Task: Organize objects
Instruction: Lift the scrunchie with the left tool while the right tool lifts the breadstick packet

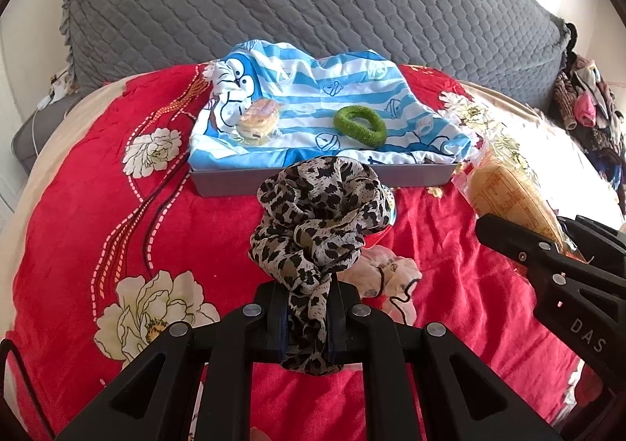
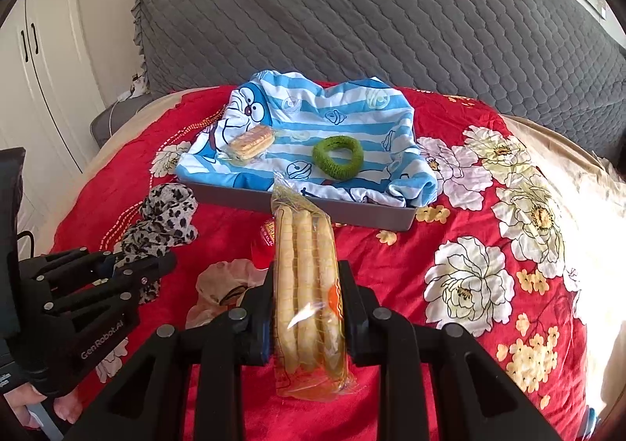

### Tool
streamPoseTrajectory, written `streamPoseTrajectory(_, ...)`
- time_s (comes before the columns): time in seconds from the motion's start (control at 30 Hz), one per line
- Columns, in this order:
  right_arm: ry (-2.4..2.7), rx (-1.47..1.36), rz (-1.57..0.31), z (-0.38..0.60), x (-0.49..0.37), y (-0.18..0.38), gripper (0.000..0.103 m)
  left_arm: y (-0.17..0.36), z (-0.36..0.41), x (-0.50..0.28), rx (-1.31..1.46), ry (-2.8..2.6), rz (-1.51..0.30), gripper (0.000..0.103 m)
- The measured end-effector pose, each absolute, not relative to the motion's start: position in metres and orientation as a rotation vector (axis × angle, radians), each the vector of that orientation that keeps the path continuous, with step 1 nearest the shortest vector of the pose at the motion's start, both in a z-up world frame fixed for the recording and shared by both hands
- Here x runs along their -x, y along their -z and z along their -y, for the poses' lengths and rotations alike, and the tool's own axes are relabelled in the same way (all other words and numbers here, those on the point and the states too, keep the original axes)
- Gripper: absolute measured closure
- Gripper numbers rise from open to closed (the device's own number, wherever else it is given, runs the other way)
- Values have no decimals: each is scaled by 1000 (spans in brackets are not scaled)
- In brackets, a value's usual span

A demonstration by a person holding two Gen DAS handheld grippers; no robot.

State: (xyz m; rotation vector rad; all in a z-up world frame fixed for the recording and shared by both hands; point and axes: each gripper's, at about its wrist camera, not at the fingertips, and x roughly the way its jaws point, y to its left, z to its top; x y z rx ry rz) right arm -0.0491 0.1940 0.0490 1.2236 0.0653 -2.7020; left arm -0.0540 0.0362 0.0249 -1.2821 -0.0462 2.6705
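Scrunchie [image 1: 313, 222] clamped; tray [image 1: 313, 177] holds green ring [image 1: 359, 126], biscuit [image 1: 259, 119].

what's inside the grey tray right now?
The grey tray holds a blue striped cartoon cloth, with a wrapped biscuit pack and a green hair tie on it. The tray floor is covered.

A tray [image 2: 344, 212] is set on the bed [image 2: 391, 265], before the headboard [image 2: 352, 10]. A cloth [image 2: 352, 116] is spread in the tray; on it a biscuit pack [image 2: 250, 143] lies left of a hair ring [image 2: 338, 156]. Nearer than the tray, a scrunchie [image 1: 321, 214] is held left of a snack packet [image 2: 307, 284].
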Motion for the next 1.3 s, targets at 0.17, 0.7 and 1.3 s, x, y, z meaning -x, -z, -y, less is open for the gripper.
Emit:
streamPoseTrajectory(0.17,2715,-1205,-73,-191,42,-55,76,-29,-38,48,1274,-2674,35,90)
streamPoseTrajectory(0.7,2722,-1172,-25,-189,18,-67,76,-44,-39,27,1242,-2689,-1,90)
streamPoseTrajectory(1.3,2735,-1146,-15,-185,-8,-77,76,-67,-35,-2,1190,-2712,0,89)
